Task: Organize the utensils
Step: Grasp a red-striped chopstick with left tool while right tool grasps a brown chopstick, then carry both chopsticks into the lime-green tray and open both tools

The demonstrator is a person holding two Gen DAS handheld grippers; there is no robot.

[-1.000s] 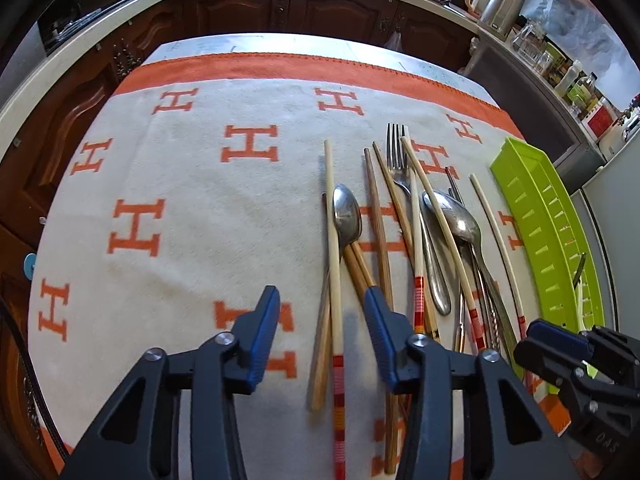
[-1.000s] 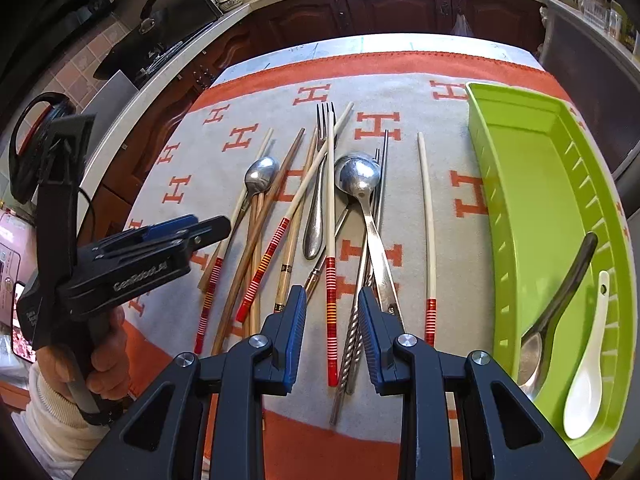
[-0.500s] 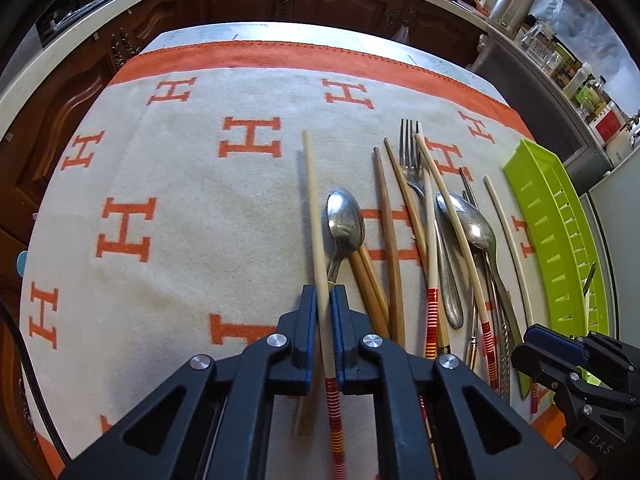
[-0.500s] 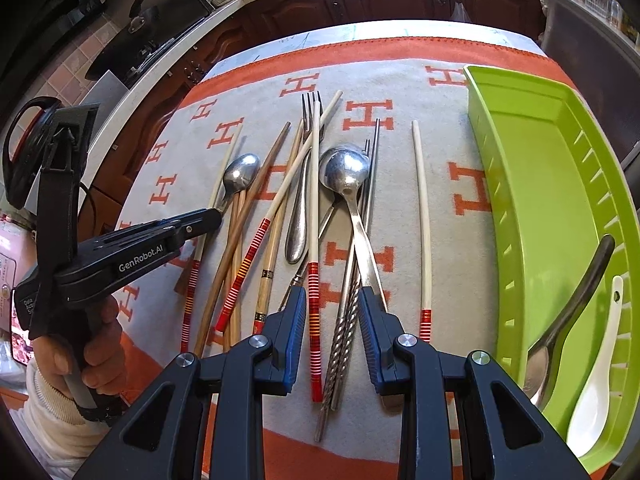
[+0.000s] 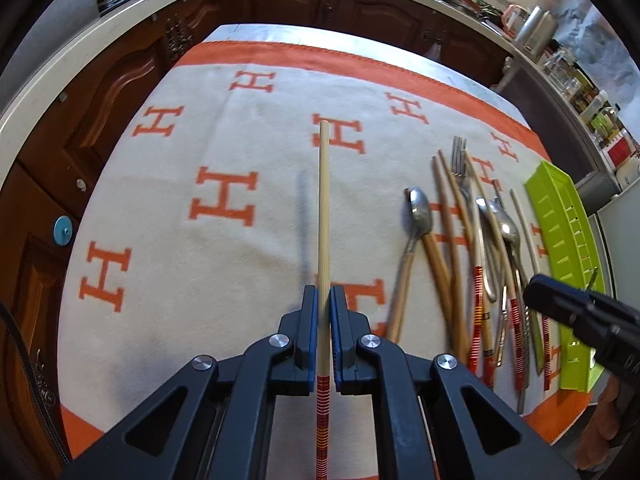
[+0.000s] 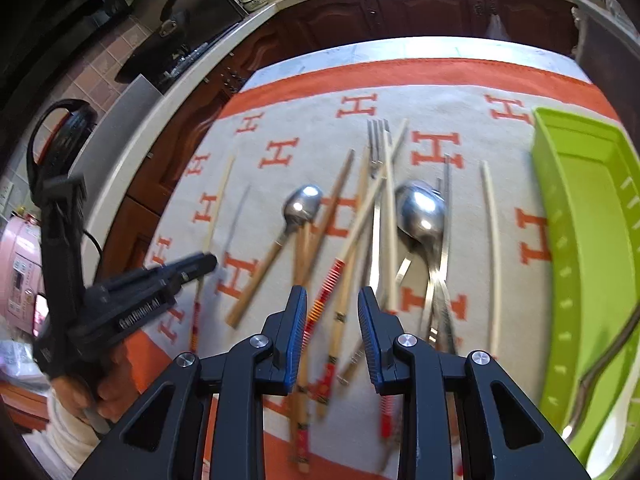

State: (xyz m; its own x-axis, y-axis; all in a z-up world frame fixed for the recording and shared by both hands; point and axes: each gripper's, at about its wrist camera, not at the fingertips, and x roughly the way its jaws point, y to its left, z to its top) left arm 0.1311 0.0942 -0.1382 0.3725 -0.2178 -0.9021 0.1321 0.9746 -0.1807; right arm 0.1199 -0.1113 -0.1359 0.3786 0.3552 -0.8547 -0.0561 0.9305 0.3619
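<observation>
Wooden chopstick (image 5: pixel 323 216) sits clamped near its striped end in your left tool (image 5: pixel 324 312), lifted clear of the pile (image 5: pixel 472 248) for sorting, while your right tool (image 6: pixel 332 320) hovers half-open and empty over it.

It was a home kitchen: dark wooden cabinet doors (image 5: pixel 288 0) ran under a pale countertop (image 6: pixel 208 68) that wrapped the room, a kettle (image 5: pixel 538 34) and jars (image 5: pixel 576 84) stood along it, a pan (image 6: pixel 172 12) sat at the stove, and a pink rice cooker (image 6: pixel 20 272) stood nearby.
</observation>
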